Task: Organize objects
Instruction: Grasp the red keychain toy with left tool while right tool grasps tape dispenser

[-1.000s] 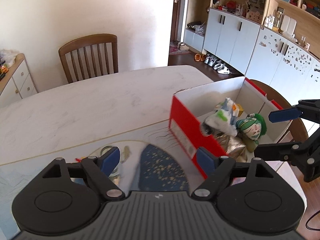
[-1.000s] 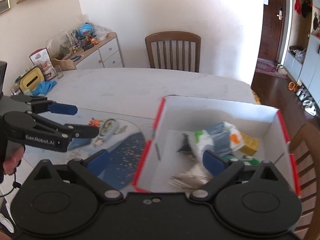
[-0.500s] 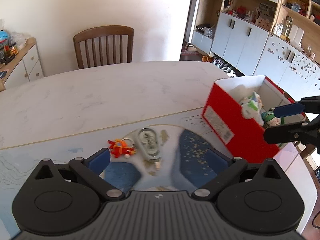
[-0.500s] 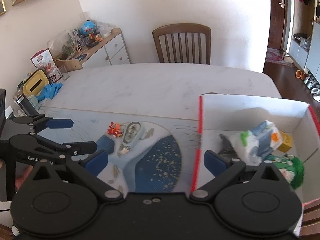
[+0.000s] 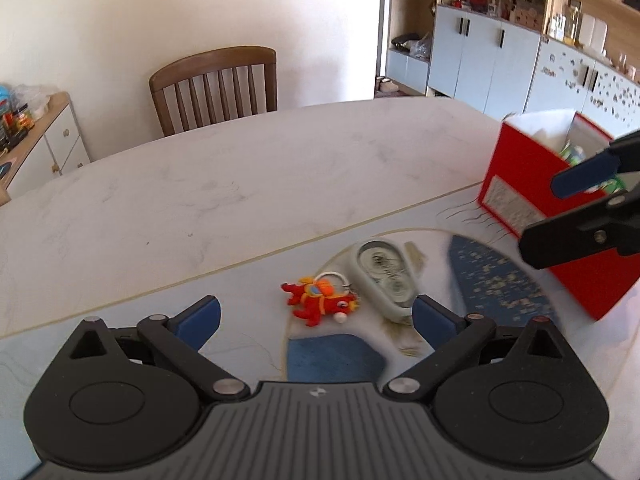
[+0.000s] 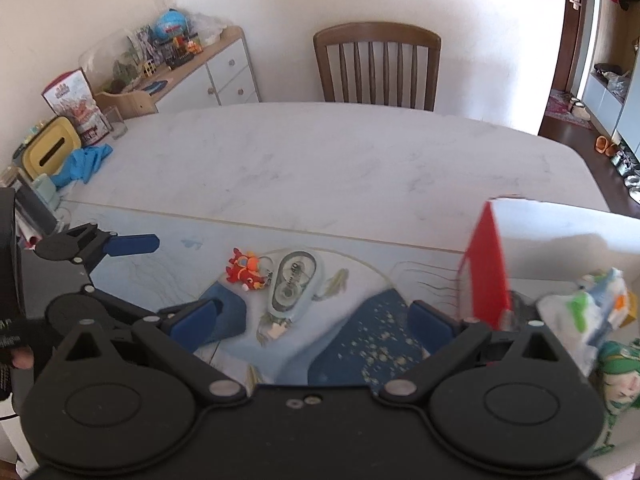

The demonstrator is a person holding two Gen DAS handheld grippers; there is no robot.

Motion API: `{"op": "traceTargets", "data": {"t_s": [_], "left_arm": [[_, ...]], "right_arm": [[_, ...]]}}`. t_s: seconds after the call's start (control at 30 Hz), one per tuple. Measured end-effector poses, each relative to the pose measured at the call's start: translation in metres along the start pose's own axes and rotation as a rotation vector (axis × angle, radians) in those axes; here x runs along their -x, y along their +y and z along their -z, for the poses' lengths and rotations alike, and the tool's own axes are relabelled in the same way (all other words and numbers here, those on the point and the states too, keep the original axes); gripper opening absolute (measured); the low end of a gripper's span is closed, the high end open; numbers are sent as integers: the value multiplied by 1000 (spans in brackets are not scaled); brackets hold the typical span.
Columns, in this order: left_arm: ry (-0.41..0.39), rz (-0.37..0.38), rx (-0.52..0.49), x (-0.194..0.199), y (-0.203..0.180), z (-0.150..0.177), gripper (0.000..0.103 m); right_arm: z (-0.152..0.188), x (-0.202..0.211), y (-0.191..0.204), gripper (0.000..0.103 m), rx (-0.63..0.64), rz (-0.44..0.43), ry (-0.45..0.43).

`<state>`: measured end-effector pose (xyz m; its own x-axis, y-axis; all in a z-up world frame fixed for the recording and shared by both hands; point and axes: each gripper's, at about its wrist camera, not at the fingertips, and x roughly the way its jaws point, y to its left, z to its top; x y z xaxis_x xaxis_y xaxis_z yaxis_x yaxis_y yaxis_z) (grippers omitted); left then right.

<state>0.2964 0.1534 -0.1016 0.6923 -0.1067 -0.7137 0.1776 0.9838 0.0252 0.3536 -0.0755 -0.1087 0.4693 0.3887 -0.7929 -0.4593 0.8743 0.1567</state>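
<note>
Hovering nearest of all, the left gripper [image 5: 316,318] has its two blue fingers [image 5: 199,317] spread wide with nothing between them, aimed down at the mat [image 5: 240,320] as if lining up a pick. The right gripper [image 6: 314,320] is likewise spread and empty, held low over the mat beside the box, so both look free to take the next item. Just past the left fingers lie the two loose things that I judge remain to be sorted: one red dragon keychain [image 5: 318,300] and one grey-green tape dispenser [image 5: 383,276], side by side and touching or nearly so through the keychain's ring; I cannot tell which. They sit on the mat's pale patch, out in the open where either gripper can reach them from above. To the right stands one red box [image 5: 532,216], open-topped, near the table's right edge; it evidently serves as the bin, since in the right view it already holds a white printed packet [image 6: 588,312], a green-haired figure [image 6: 618,376] and a small yellow item [image 6: 630,314], three things I can count, perhaps more hidden. Beyond the mat the marble table [image 5: 200,184] stretches bare to one wooden chair [image 5: 216,84] pushed against its far side. At the far left corner sit a yellow holder [image 6: 52,148], a blue cloth [image 6: 82,162] and one glass [image 6: 116,122], apart from the job.
</note>
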Motion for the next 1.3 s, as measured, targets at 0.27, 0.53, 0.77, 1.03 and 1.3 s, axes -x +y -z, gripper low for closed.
{"op": "traceTargets", "data": {"t_s": [0.27, 0.53, 0.77, 1.03, 1.3], "left_arm": [[8, -11, -70, -36, 0, 8, 103], [5, -19, -58, -53, 1, 10, 102], [1, -20, -48, -59, 1, 13, 91], [-33, -4, -89, -57, -11, 14, 63], [-39, -26, -69, -51, -12, 17, 60]], "right_arm": [[-11, -55, 4, 99, -54, 38, 75], [-18, -93, 2, 92, -107, 46, 149], [-23, -110, 7, 84, -104, 36, 197], [-30, -117, 5, 79, -136, 36, 217], [-32, -116, 1, 76, -157, 29, 217]]}}
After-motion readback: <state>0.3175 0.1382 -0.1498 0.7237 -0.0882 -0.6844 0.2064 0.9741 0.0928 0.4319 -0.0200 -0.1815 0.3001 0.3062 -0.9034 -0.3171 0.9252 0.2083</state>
